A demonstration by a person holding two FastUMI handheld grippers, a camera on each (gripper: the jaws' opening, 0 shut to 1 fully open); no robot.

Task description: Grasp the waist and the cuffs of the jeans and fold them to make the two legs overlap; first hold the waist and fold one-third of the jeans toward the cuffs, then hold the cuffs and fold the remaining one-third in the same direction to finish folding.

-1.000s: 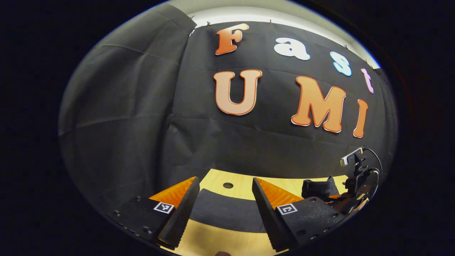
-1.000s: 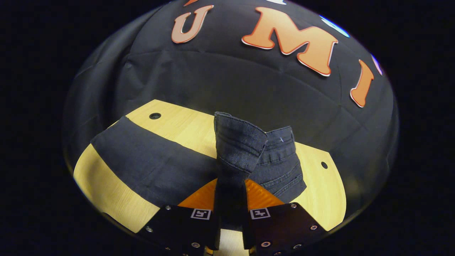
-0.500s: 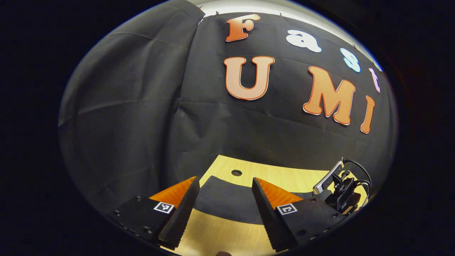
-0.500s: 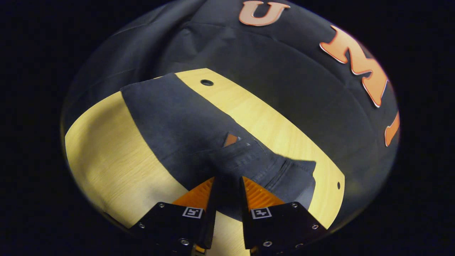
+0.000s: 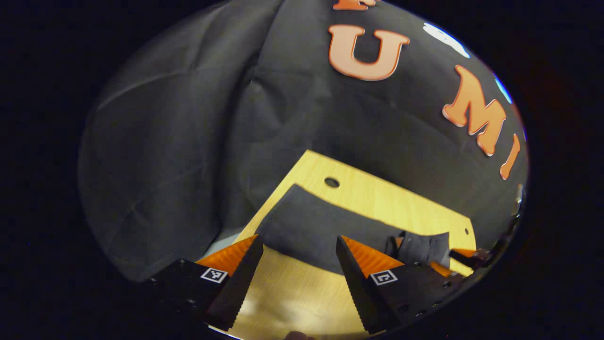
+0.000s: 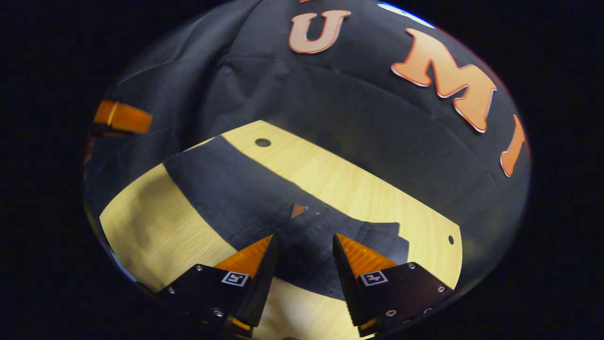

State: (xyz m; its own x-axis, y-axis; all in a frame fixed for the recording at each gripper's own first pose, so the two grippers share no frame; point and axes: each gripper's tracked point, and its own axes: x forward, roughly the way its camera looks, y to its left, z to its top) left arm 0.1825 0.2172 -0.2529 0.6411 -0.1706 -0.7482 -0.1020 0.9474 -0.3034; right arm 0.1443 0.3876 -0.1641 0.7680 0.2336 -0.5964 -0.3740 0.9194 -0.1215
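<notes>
Both sets of jaws wide, holding nothing. We see the jeans [image 6: 245,189] waist folded over on the tabletop [image 6: 155,236]; the right gripper [image 6: 302,255], just over it, could drag the fold open, and the left gripper [image 5: 297,264] may miss the cuffs.

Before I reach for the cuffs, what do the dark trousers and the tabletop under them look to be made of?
The dark blue-grey jeans look like matte woven denim: stitched seams and a pocket show near the folded waist. The pale yellow tabletop looks like smooth wood or wood-look laminate: fine straight grain lines and round drilled holes; which of the two I can't tell.
</notes>
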